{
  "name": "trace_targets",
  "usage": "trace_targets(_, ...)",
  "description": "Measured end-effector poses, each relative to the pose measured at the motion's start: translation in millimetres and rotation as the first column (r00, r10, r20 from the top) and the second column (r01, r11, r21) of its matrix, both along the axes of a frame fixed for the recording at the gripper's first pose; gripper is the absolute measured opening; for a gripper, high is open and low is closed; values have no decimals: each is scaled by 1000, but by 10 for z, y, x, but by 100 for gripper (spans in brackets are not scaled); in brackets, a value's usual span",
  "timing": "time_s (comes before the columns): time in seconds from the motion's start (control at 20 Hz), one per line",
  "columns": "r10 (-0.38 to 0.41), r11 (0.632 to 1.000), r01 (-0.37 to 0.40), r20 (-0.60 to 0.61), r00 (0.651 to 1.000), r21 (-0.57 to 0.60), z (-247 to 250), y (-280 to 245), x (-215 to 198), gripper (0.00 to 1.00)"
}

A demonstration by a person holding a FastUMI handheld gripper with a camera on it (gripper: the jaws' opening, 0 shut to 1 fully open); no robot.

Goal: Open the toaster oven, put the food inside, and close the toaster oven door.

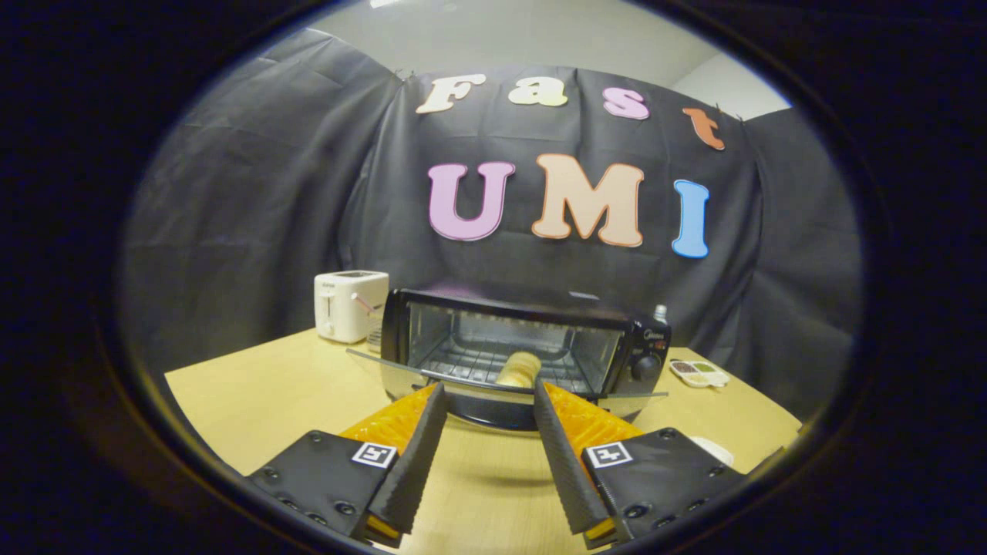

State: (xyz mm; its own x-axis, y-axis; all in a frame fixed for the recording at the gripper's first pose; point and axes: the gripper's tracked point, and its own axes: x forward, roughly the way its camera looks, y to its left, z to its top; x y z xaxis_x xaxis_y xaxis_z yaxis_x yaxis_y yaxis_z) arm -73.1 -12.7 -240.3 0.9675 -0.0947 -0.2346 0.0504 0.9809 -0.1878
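The black toaster oven (pixel 648 339) stands on the wooden table (pixel 270 393) just ahead of my fingers, its glass door (pixel 401 370) folded down flat toward me. A pale round piece of food (pixel 519 368) lies on the wire rack (pixel 463 366) inside, near the front of the opening. My gripper (pixel 489 389) is open, its two black ribbed fingers (pixel 420 447) spread apart with nothing between them. The fingertips sit at the lowered door's front edge, level with the food beyond them.
A white pop-up toaster (pixel 348 305) stands behind the oven on the left. A small white dish (pixel 699 374) with compartments lies to the oven's right, and a white rounded object (pixel 713 447) peeks out by the right finger's base. Bare tabletop spreads to the left.
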Motion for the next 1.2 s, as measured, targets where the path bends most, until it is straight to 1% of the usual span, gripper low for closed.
trace_targets(0.2, -31, 1000, 31, 28, 999, 1, 170, -142, 345, 74)
trace_targets(0.3, -45, 999, 45, 22, 999, 18, 200, -191, 509, 74)
trace_targets(0.45, -57, 996, 56, 5, 998, 63, 193, -252, 543, 74)
trace_targets(0.65, -79, 995, 75, 45, 996, 72, 464, -380, 455, 74)
trace_targets(0.8, -88, 994, 83, 71, 994, 70, 819, -474, 351, 74)
trace_targets(1.1, -101, 995, 98, 193, 976, 25, 1945, -661, 169, 74)
trace_targets(1.2, -96, 995, 93, 228, 969, 24, 2252, -689, 130, 74)
